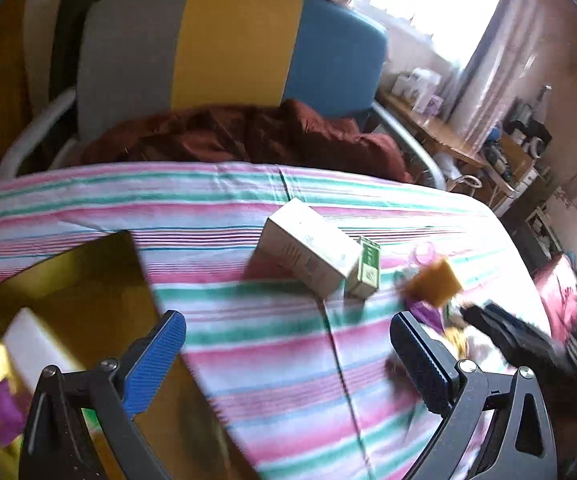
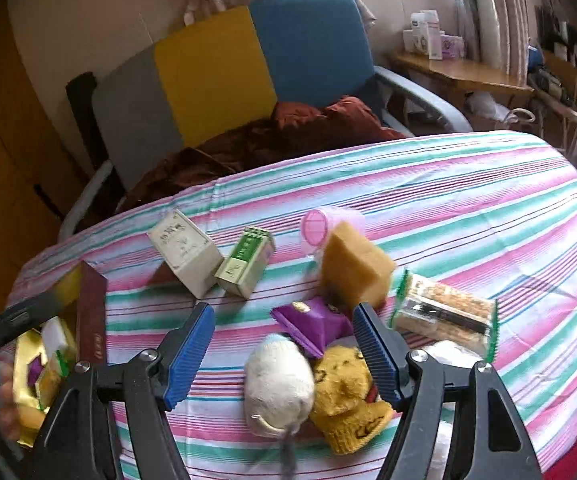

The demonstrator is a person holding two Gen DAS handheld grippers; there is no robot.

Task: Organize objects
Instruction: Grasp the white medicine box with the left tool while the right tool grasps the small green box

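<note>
Your striped tablecloth (image 2: 468, 200) fills both views, its near edge cut off by the frame. Behind it the chair (image 2: 216, 72) is half buried under a rust-brown cloth (image 2: 288, 128). At your left the gold-lined box (image 1: 80, 280) runs out of the picture; what lies inside is smeared by blur. Mid-table stand the pale carton (image 2: 184, 252) and, just beside it, the green carton (image 2: 244, 266). The sponge (image 2: 354, 268) hides part of the pink cup (image 2: 328, 226). Near you lie the snack bar (image 2: 444, 314), purple packet (image 2: 312, 320), white knitted toy (image 2: 278, 388) and yellow knitted toy (image 2: 346, 396), touching. Your left gripper (image 1: 288, 354) is spread over bare cloth. Your right gripper (image 2: 284, 354) is spread too, pinching nothing, the toys below its gap.
</note>
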